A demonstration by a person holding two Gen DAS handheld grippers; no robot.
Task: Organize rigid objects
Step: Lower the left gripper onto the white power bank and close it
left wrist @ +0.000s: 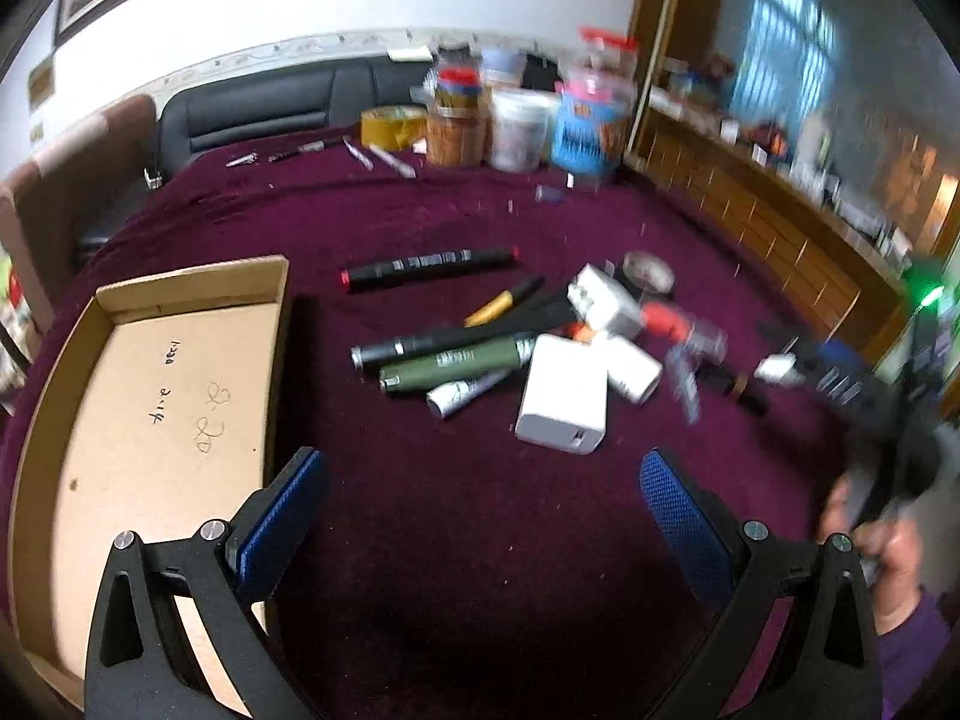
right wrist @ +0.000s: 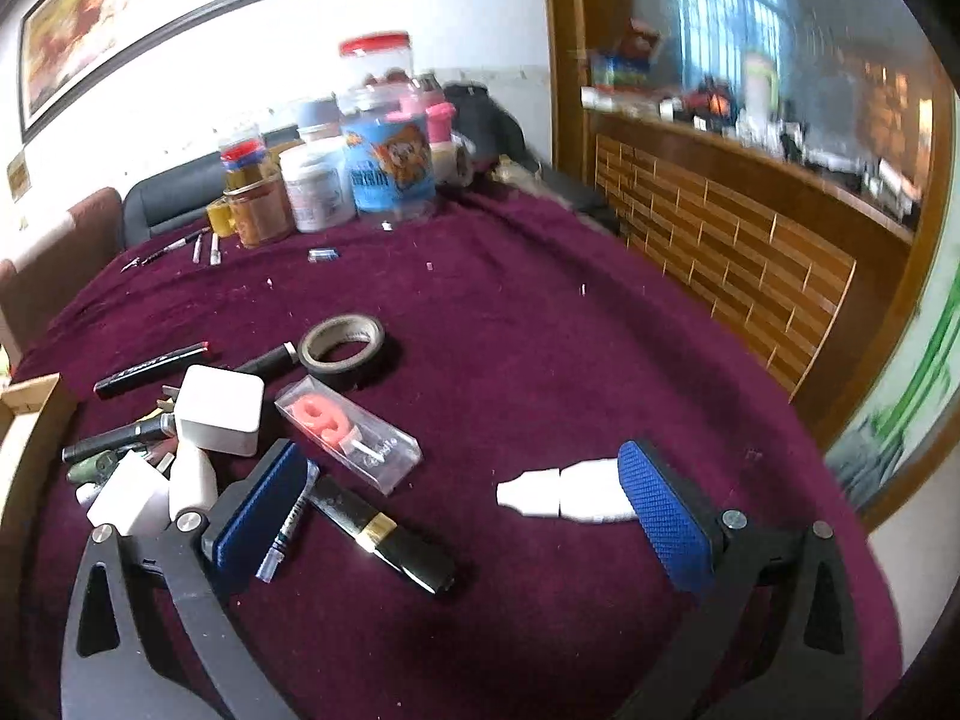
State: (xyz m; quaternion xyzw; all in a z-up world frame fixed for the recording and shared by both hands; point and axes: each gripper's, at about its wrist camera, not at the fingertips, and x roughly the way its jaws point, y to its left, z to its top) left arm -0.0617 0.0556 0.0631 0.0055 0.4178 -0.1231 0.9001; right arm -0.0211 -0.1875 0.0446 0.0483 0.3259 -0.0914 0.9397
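Right wrist view shows the right gripper (right wrist: 462,516) with jaws spread wide and empty, low over the maroon-covered worktop (right wrist: 540,312). Between the jaws and a little left of centre lies a black tube with a gold band (right wrist: 384,531), its long axis running from upper left to lower right, so it sits diagonal to the jaw line; a clear-barrelled pen (right wrist: 288,525) lies just beside the left pad. A white two-part plastic piece (right wrist: 564,492) lies crosswise, its end tucked behind the right pad. This gripper is plainly the nearer one to all three.

Left wrist view shows the left gripper (left wrist: 480,516), jaws likewise wide apart and holding nothing, with bare cloth between them. The cardboard tray (left wrist: 192,282) lies to its left, empty, touching no item. The heap lies ahead and to its right.

Counted there: three white chargers, two torch-like cylinders (one black (left wrist: 432,342), one olive green (left wrist: 456,363)), one long black marker with red ends (left wrist: 429,267), one tape roll (right wrist: 342,342) and one clear case holding a pink number candle (right wrist: 348,432). Nothing appears sorted yet.
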